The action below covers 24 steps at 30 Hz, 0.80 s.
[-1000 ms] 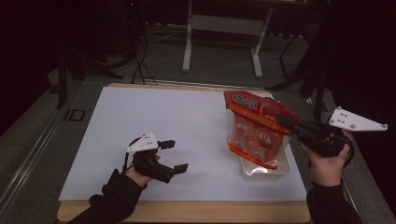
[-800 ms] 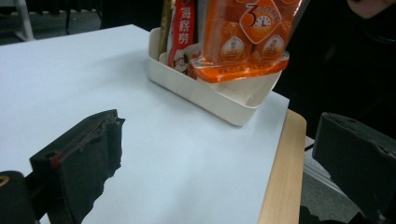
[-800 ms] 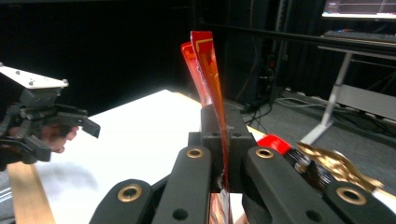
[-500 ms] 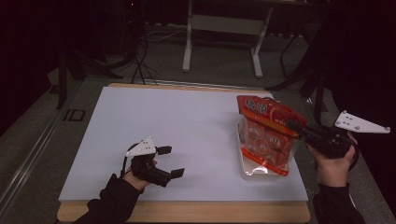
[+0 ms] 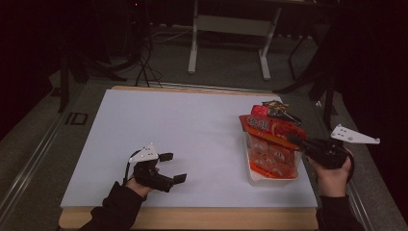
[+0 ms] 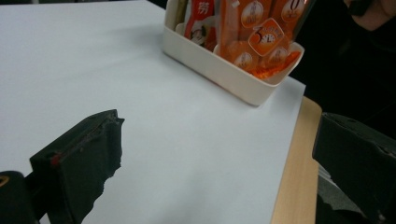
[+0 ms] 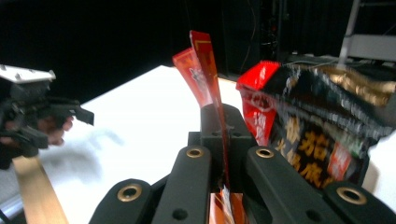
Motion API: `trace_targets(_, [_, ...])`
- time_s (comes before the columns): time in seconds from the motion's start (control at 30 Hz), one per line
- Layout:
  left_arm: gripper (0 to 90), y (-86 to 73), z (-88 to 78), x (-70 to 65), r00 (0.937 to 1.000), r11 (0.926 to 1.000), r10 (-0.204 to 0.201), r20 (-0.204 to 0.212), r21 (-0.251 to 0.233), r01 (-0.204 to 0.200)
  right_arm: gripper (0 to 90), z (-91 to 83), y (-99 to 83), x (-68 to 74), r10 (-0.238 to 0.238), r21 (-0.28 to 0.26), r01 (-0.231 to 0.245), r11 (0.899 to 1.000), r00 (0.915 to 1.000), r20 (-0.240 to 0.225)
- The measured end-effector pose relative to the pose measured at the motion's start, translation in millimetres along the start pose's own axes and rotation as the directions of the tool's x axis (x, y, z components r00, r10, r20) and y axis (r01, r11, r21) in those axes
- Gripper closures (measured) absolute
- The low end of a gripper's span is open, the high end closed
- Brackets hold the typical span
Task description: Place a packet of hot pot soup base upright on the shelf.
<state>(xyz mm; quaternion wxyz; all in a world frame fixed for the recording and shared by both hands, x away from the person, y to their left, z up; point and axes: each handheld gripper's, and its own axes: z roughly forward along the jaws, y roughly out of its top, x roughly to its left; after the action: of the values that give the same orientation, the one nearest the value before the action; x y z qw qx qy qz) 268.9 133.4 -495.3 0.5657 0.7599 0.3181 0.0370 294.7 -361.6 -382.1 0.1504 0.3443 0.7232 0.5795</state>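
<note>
White counter (image 5: 192,134); right hand-held gripper (image 5: 294,140) clamped on orange packet (image 5: 269,129) over tray (image 5: 272,177); left hand-held gripper (image 5: 172,167) wide open, empty.

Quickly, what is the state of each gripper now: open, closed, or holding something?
Left gripper: open, jaws wide apart, holding nothing.
Right gripper: closed on the edge of the orange snack bag, which sits in the white tray.

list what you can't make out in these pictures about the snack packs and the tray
- Print on the orange pack: too small in the high view, cut off by the top edge in the left gripper view.
- Bottom of the white tray: covered by the packs.
- Black-and-red pack: lettering blurred in the right gripper view.
</note>
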Motion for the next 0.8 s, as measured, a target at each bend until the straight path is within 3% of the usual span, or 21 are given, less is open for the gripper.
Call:
trace_targets(0.1, [1.9,-3.0,1.7,2.3,1.0,1.0,-0.005,-0.005,0.007,0.005,90.0,-0.7,-9.8,-4.8,0.04,-0.007,-0.04,0.999,0.9992,-0.002])
trace_targets(0.27, [1.9,-5.6,3.2,3.7,0.9999,0.9999,-0.008,-0.011,0.011,0.008,90.0,-9.3,-15.7,-10.3,0.03,-0.017,-0.029,0.999,0.9982,0.052])
trace_targets(0.4, [2.0,-6.0,3.3,4.1,0.9999,0.9999,-0.007,-0.014,0.014,0.007,89.8,-9.5,-17.6,-15.5,0.047,0.004,-0.048,0.999,0.9961,0.075])
trace_targets(0.63, [2.0,-6.2,0.3,6.0,0.9995,0.9997,-0.023,-0.021,-0.005,0.023,89.1,-11.2,-21.7,-25.0,0.089,-0.045,-0.085,0.995,0.9909,0.101])
trace_targets(0.8, [2.0,-6.9,1.8,5.4,0.9996,0.9998,-0.021,-0.019,-0.001,0.021,81.9,-9.1,-14.1,-12.6,0.03,-0.02,-0.028,0.999,0.9944,0.102])
